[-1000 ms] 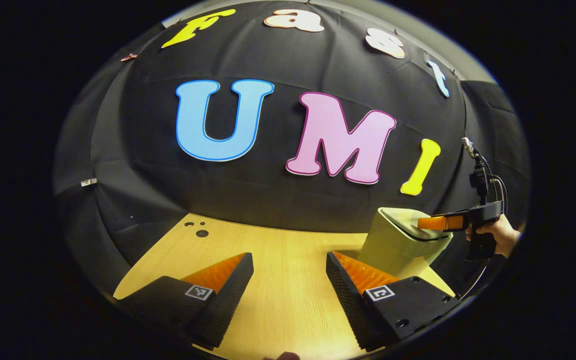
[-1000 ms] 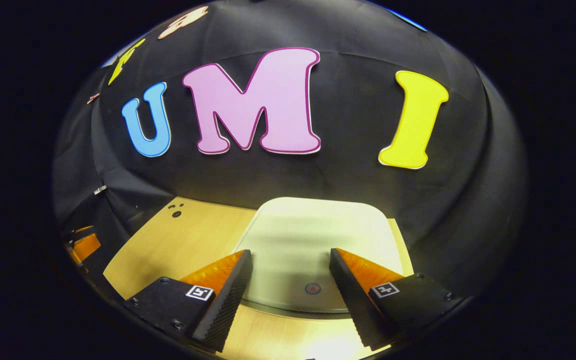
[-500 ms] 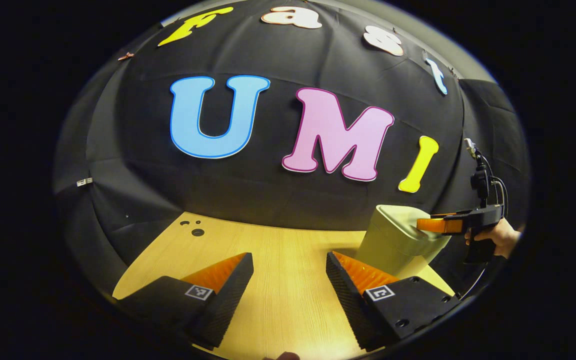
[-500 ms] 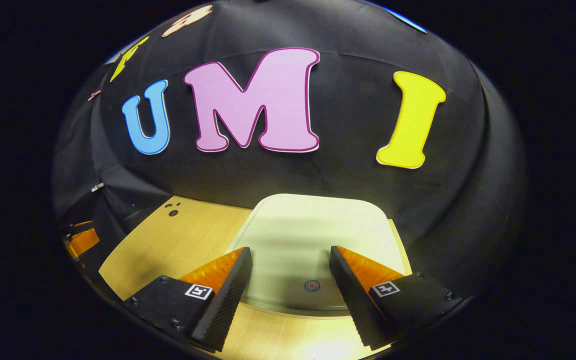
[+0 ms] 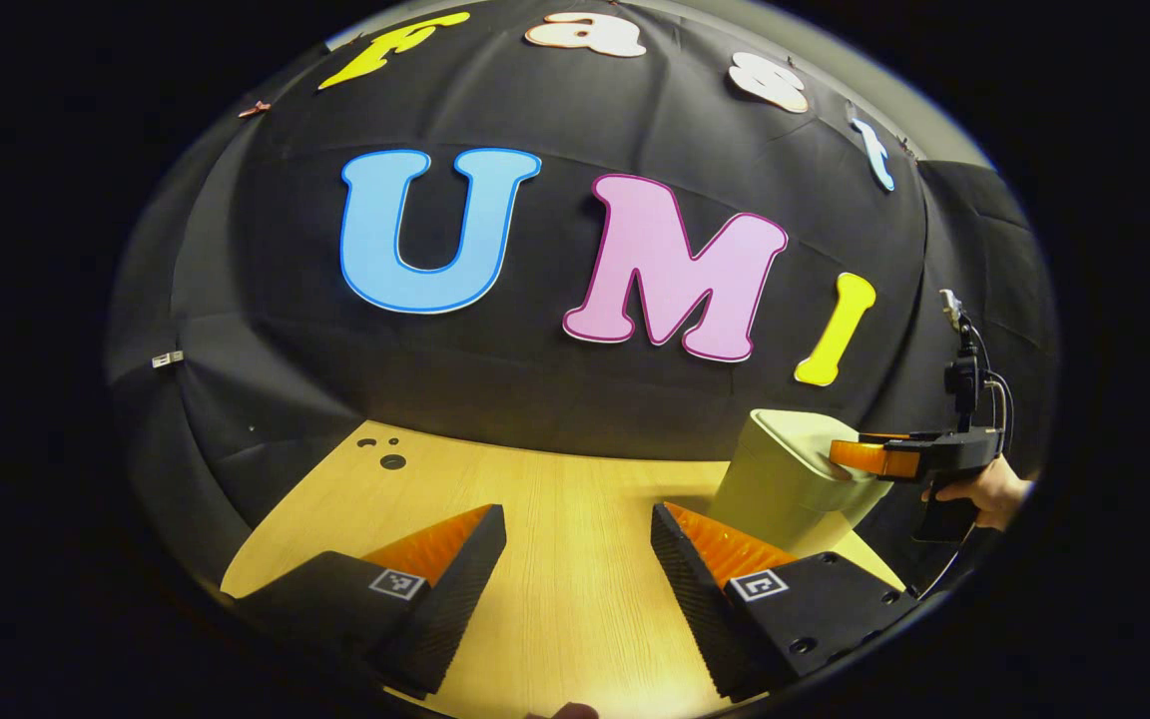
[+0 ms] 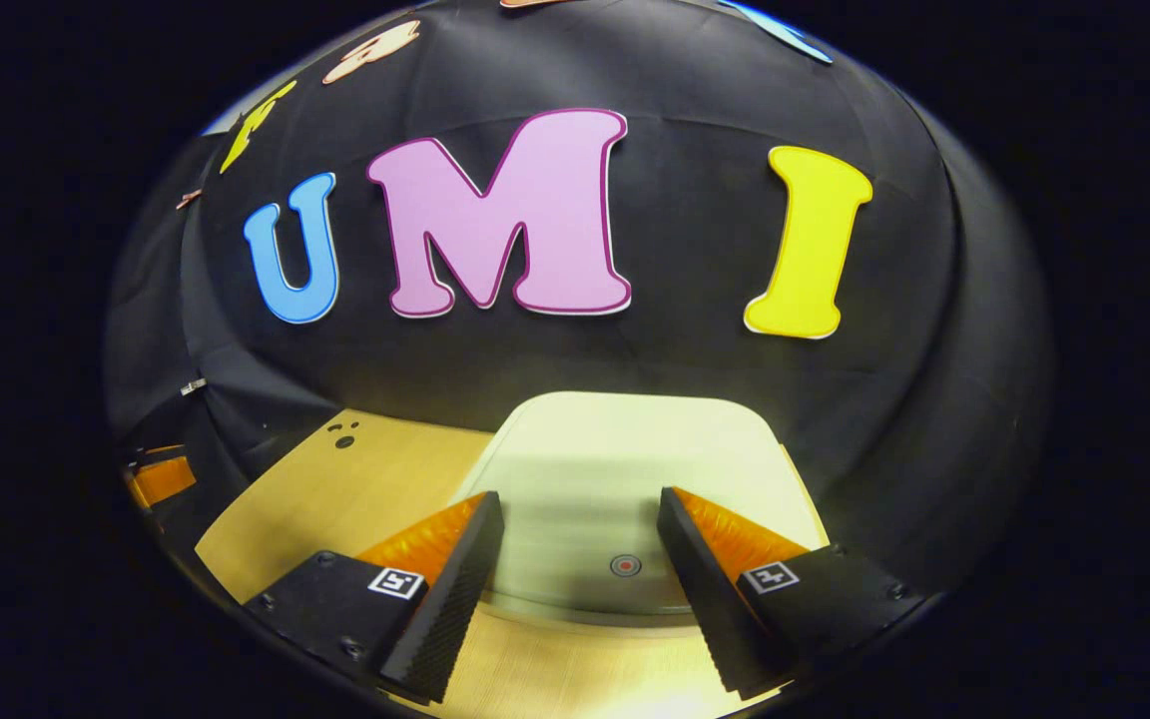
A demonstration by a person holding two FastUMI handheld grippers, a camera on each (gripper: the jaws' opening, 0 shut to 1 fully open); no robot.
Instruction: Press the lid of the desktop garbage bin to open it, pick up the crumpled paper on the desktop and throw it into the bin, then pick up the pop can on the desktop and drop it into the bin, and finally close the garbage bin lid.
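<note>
Right gripper view: right gripper [image 6: 575,544] fingers apart over closed bin lid [image 6: 625,469], bin body hidden; lid slightly lower than before. Left gripper [image 5: 575,554] open over table [image 5: 575,599].

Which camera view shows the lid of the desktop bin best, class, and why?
The right gripper view: the lid spreads flat and near, between the right gripper fingers. The left gripper view gives the bin from the side, its lid a thin edge.

My left tongs [image 5: 577,574] hang open over the wooden tabletop [image 5: 575,499]; far right, my right tongs [image 5: 860,456] hover at the garbage bin [image 5: 785,479] lid.
</note>
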